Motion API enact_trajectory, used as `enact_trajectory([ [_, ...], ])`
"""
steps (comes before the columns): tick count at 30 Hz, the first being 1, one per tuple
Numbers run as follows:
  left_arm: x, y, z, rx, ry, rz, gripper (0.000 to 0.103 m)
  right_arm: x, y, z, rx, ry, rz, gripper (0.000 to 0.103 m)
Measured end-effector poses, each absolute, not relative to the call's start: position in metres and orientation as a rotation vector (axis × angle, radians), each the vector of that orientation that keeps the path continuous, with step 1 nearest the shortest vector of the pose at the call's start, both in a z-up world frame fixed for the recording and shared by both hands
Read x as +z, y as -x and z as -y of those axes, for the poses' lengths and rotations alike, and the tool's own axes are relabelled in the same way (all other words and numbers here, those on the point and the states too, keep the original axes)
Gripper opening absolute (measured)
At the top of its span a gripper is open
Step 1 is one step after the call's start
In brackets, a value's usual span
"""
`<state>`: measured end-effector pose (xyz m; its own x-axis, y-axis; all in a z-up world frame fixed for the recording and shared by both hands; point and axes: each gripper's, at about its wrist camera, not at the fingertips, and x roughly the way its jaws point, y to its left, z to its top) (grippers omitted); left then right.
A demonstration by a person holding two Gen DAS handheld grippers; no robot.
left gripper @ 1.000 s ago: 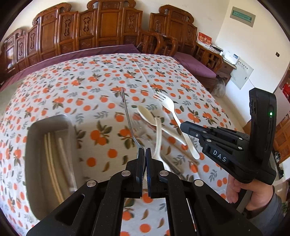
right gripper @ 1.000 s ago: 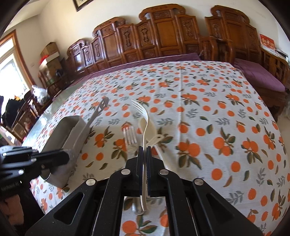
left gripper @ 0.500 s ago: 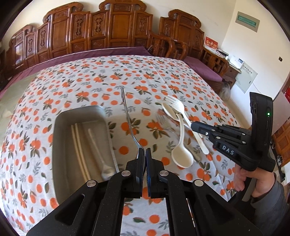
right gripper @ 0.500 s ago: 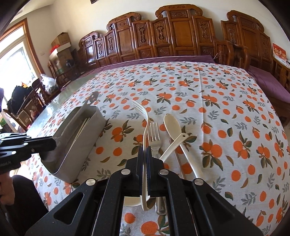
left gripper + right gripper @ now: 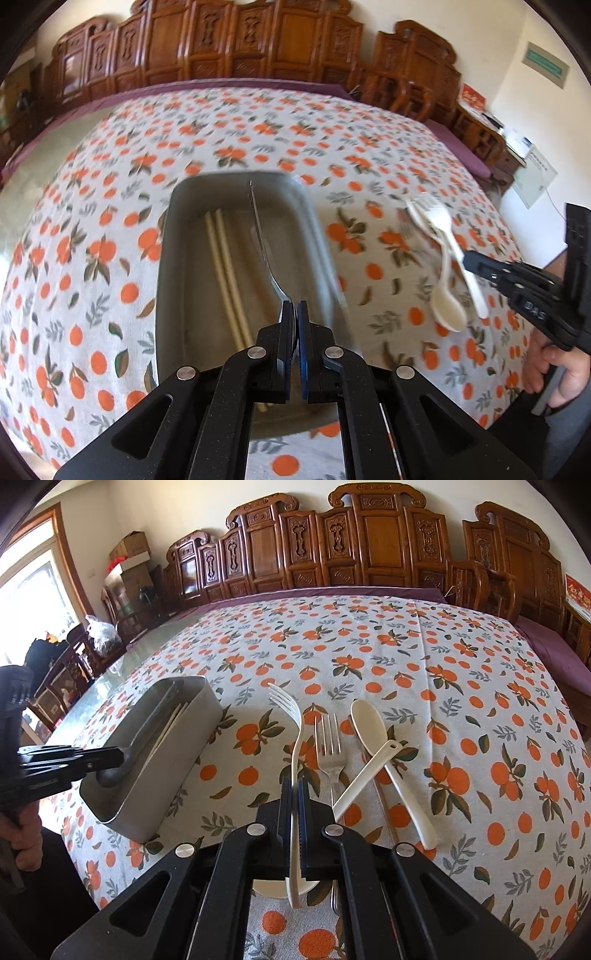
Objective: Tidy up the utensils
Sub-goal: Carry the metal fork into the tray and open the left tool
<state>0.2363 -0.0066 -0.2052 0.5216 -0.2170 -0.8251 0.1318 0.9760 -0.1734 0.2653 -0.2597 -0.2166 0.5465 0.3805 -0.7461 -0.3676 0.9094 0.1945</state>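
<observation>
My left gripper (image 5: 295,306) is shut on a metal spoon (image 5: 263,243) and holds it over the grey metal tray (image 5: 168,258); from the right wrist view the gripper (image 5: 114,758) has the spoon's bowl (image 5: 110,773) at the tray's near end. Cream chopsticks (image 5: 225,277) lie in the tray. My right gripper (image 5: 295,786) is shut on a white plastic fork (image 5: 293,738), held above the cloth. On the cloth lie a metal fork (image 5: 330,753) and two white spoons (image 5: 391,768), (image 5: 364,775).
The table carries an orange-print cloth (image 5: 406,657). Carved wooden chairs (image 5: 332,546) line the far side. The tray (image 5: 155,760) stands left of the loose utensils. A hand (image 5: 554,373) grips the right gripper's handle at the table's right edge.
My left gripper has carried the metal spoon leftward until it hangs over the tray. My right gripper has lifted the white fork off the pile and pulled back a little.
</observation>
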Motion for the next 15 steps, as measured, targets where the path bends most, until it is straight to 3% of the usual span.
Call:
enact_trajectory([
  [15, -0.226, -0.247, -0.014, -0.153, 0.112, -1.042, 0.002, -0.220, -0.253, 0.233, 0.476, 0.008, -0.909, 0.004],
])
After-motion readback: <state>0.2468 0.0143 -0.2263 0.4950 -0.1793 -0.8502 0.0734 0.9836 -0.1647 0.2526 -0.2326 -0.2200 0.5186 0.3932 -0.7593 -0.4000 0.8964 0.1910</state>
